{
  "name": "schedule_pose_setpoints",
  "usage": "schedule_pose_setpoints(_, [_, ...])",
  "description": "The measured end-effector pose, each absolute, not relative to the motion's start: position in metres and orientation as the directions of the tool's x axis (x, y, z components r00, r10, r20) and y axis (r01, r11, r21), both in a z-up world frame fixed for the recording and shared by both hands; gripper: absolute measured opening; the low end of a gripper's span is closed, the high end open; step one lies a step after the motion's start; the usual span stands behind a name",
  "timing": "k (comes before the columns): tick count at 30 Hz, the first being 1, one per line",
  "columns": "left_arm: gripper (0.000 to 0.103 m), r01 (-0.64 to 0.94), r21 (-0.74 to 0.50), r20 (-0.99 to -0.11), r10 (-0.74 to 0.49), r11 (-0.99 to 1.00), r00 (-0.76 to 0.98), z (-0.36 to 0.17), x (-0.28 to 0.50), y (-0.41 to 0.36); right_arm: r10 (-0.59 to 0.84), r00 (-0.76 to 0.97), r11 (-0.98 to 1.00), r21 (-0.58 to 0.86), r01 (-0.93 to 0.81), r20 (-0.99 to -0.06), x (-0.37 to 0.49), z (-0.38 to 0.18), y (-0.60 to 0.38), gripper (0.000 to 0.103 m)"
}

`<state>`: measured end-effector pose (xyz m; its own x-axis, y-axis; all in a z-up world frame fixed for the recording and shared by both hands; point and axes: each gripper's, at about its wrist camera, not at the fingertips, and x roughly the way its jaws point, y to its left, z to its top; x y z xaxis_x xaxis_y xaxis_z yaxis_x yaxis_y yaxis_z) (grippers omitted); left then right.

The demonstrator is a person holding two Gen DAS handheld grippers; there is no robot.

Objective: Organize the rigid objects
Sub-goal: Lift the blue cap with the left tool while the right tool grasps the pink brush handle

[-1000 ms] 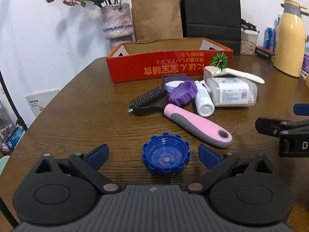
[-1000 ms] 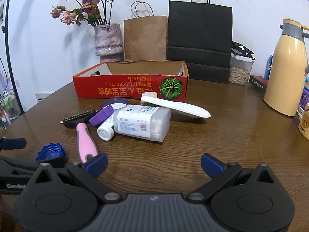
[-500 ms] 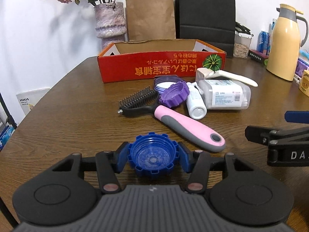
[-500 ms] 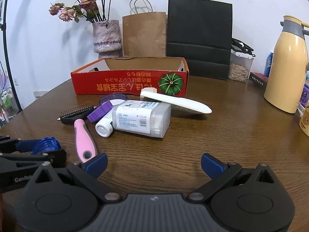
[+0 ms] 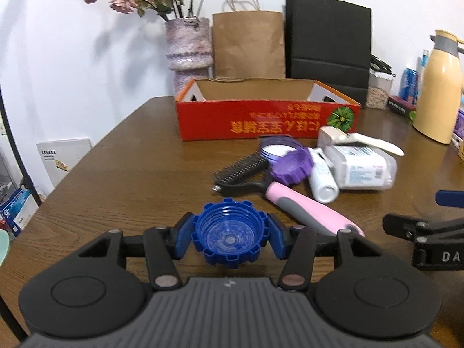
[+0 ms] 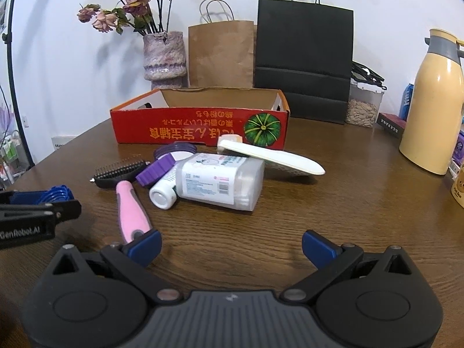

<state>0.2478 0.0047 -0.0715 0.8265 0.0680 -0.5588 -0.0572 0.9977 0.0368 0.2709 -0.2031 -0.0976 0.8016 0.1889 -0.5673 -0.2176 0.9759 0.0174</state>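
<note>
My left gripper (image 5: 229, 239) is shut on a blue ridged cap (image 5: 229, 233) and holds it above the table; the cap also shows in the right wrist view (image 6: 55, 194). My right gripper (image 6: 230, 246) is open and empty, low over the table. Ahead lie a pink-handled pet comb (image 6: 130, 206), a purple cap (image 6: 156, 169), a purple-rimmed lid (image 6: 175, 149), a small white bottle (image 6: 163, 192), a clear plastic box (image 6: 221, 184) and a white flat tool (image 6: 271, 158). An open red cardboard box (image 6: 200, 130) stands behind them.
A vase of dried roses (image 6: 163, 58), a brown paper bag (image 6: 221, 53) and a black paper bag (image 6: 303, 63) stand at the back. A yellow thermos (image 6: 432, 104) and a jar of seeds (image 6: 364, 104) are at the right. The table edge runs along the left.
My left gripper closed on the blue cap and lifted it off the table, moving forward. The right gripper stayed open and moved a little closer to the pile.
</note>
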Motion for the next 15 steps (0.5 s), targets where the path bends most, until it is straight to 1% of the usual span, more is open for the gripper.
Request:
schedule_pose_setpoints(8, [0.055, -0.098, 0.047, -0.532, 0.107, 0.994, 0.840, -0.065, 0.253, 0.030, 0.225, 0.801, 0.964, 0.009, -0.265, -0.555, 0.273, -0.096, -0.182, 0.103])
schedule_pose_setpoints(15, [0.055, -0.138, 0.025, -0.524, 0.130, 0.990, 0.842, -0.065, 0.257, 0.054, 0.264, 0.797, 0.947, -0.012, -0.321, -0.544, 0.276, -0.096, -0.160, 0.103])
